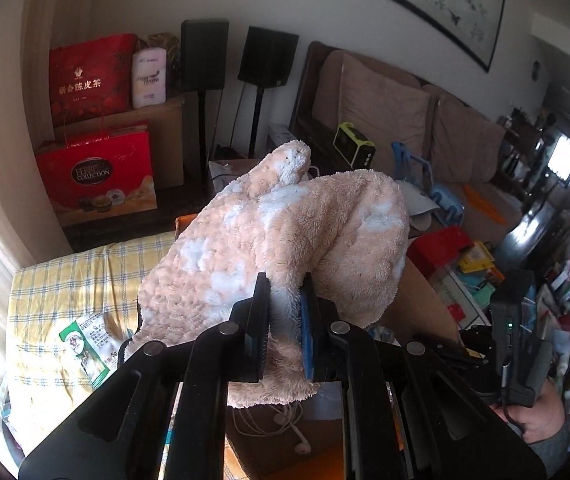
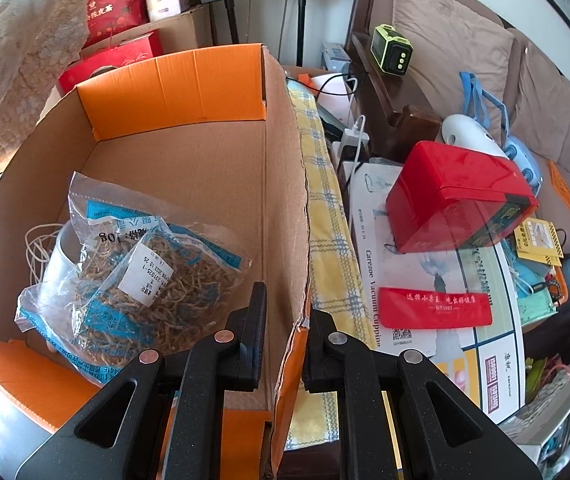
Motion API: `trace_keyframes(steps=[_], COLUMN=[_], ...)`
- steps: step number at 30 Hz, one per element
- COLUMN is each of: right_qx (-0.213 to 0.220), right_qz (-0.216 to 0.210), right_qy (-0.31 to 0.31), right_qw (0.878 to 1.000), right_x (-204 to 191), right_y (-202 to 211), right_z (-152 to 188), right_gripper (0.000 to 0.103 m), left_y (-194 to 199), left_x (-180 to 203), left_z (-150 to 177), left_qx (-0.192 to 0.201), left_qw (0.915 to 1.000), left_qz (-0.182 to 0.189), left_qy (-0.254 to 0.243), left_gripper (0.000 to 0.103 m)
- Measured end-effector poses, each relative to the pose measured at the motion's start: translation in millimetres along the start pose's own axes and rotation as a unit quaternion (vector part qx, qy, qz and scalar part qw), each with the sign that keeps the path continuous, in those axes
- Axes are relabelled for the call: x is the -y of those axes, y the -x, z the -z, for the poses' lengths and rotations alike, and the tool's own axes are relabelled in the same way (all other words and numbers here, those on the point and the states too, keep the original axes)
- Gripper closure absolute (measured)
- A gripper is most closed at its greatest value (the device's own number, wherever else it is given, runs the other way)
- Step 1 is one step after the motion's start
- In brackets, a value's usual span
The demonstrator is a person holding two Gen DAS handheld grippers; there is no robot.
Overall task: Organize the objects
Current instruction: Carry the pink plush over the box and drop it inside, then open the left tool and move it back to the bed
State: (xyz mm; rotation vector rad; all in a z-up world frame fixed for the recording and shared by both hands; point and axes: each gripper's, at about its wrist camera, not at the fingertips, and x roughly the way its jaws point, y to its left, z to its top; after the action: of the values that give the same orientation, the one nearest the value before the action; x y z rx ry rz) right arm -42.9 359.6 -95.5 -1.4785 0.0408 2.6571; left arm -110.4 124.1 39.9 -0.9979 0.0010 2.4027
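Indoors, in a cluttered living room, the left tongs (image 1: 285,308) are clamped on a fluffy peach-and-white towel (image 1: 285,232), its folds bunched between the two black fingers and rising in front of the lens, held in the air above a cardboard box (image 2: 205,168) with orange flaps; in the right wrist view the same towel hangs at the upper left, over the box's left rim; the right tongs (image 2: 283,320) pinch the box's right wall, one finger inside and one outside, jaws narrow on the cardboard edge; inside the box lie clear bags of dried herbs (image 2: 153,284) with blue print and a white label, beside a tangle of white cord (image 2: 39,248); the box stands on a surface covered by a yellow checked cloth (image 2: 329,216); to the right of it sit a red tin (image 2: 453,196), a flat red case (image 2: 433,306) and a white printed carton (image 2: 381,256); behind them a brown sofa (image 2: 445,32) carries a green-edged speaker (image 2: 391,50) on its arm; red gift bags (image 1: 93,168) stand against the far wall; a person's hand (image 1: 541,416) grips the right tool's handle at the lower right of the left wrist view.
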Motion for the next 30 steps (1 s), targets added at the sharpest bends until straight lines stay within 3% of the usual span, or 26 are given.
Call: trace_keyframes(steps=[19,22,26,30], right_qx=[0.0,0.0,0.0,0.0], right_qz=[-0.002,-0.002,-0.001,-0.002], right_qy=[0.0,-0.001,0.0,-0.001], right_qw=[1.0,1.0,1.0,1.0], right_x=[0,-1,-1,-1], right_y=[0,-1,-1,-1], right_z=[0,0,0,0], right_gripper=[0.09,0.09,0.09,0.09], left_y=[-43,-51,-40,-25], left_x=[49,49,38,23], left_z=[13,19,20,16], left_qx=[-0.04,-0.055,-0.044,-0.033], left_qw=[0.9975,0.9969,0.9983,0.999], left_qz=[0.025,0.013,0.021,0.025], left_qy=[-0.053,-0.054,-0.033,-0.015], left_gripper=[0.09,0.081,0.042,0.039])
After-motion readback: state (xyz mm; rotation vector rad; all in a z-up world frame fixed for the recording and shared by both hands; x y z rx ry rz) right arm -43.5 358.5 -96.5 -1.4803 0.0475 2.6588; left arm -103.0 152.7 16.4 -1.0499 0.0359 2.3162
